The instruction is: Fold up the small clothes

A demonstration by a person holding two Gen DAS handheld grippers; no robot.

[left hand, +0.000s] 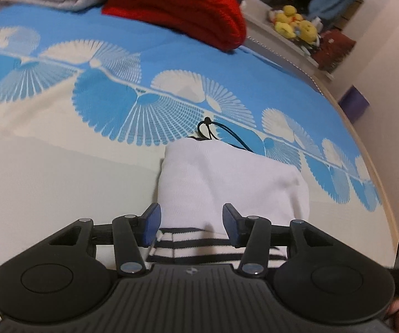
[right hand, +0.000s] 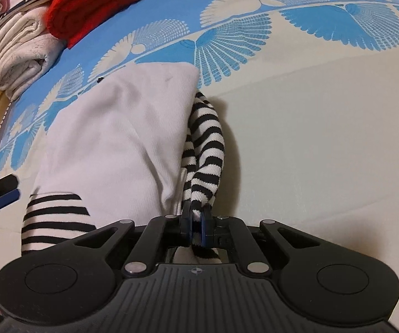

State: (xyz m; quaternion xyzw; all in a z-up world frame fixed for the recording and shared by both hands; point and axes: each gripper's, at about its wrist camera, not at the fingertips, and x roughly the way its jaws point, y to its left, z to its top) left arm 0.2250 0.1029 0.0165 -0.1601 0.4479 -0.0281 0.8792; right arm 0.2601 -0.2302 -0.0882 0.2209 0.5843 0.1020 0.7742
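on the blue-and-cream bedspread the white garment lies lengthwise away from both grippers. the right gripper clamps its striped sleeve; the left gripper hangs open above the striped hem.

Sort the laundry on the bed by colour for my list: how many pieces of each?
White with black stripes: 1, the garment pinched by the right gripper
Red: 1, folded knit
Cream: 1, folded pile
Total: 3
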